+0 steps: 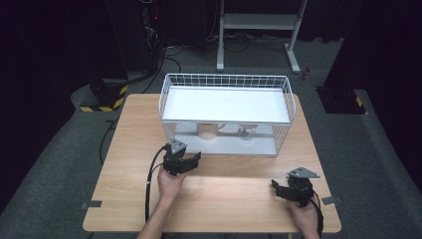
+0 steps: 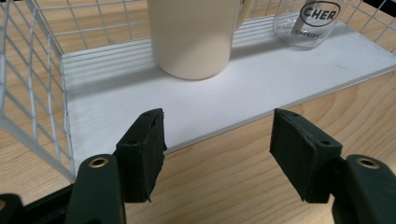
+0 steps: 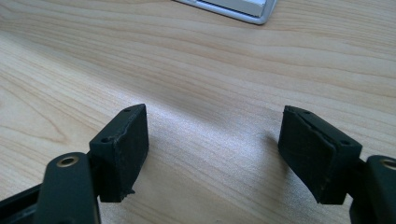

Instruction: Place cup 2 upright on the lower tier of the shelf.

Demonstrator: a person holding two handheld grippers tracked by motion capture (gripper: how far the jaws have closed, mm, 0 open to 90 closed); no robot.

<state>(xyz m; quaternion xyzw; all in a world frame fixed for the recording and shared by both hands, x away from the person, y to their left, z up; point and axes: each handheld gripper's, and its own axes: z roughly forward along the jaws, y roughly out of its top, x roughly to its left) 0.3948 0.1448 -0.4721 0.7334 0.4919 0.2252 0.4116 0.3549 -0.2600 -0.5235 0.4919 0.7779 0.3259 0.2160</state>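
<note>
Both grippers are spread wide, holding nothing. The left gripper [image 1: 188, 160] sits right at the wire rack's [image 1: 286, 94] open front, facing a cream mug [image 2: 191, 37] and a glass [image 2: 310, 23] on its bottom shelf. The right gripper [image 1: 283, 187] hovers over bare table [image 1: 239, 199].

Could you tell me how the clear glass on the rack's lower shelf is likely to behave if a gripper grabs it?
The glass looks smooth, so it may slip between the jaws. Being thin and clear, it is probably fragile and light. It stands upright beside the mug, so a sideways nudge might tip it.
</note>
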